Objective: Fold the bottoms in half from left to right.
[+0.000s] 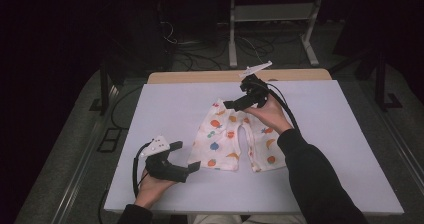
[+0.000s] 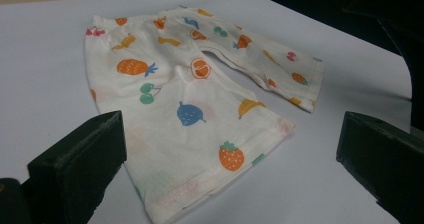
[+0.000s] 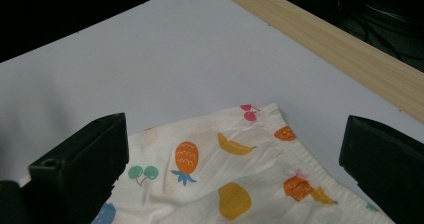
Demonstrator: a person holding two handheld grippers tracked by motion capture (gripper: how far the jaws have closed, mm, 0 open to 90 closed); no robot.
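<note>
- Two grippers wait with jaws wide apart, holding nothing.
- Little fruit-print shorts lie flat in the middle of the white table.
- Left gripper should pinch the near leg hem.
- Right gripper should pinch the waistband, then both lift together.

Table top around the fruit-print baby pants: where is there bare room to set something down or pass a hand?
The white table top is bare left of the fruit-print baby pants, and right of them to the edge. Crowded spots: the waistband, where the right tool hovers open, and the near-left leg hem by the open left tool.
</note>
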